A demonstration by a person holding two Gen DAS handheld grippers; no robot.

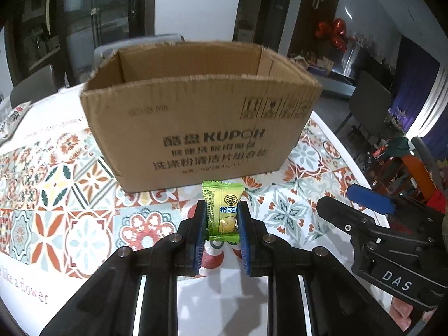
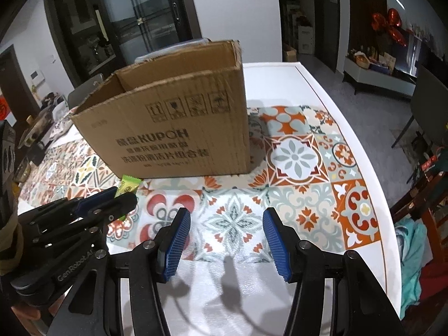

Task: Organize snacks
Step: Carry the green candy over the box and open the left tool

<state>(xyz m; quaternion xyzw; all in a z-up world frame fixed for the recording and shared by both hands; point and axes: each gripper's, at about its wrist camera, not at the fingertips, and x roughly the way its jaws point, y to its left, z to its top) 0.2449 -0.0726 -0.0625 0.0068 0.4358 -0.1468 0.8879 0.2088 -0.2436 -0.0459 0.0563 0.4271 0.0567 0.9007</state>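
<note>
Snack packet [image 1: 222, 214], green and yellow, is pinched upright between the 2 blue pads of the left gripper [image 1: 222, 225], above the tabletop [image 1: 92, 224] and just in front of the open cardboard box [image 1: 196, 117]. The right gripper [image 2: 226, 240] is spread with nothing between its pads. For a good drop, I think the left gripper should keep its squeeze, carry the packet clearly over the near wall of the box, and release only above the opening.

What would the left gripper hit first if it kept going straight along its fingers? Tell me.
Probably the near wall of the cardboard box. The left gripper, shut on the green snack packet, points at it below the rim; depth is uncertain.
</note>
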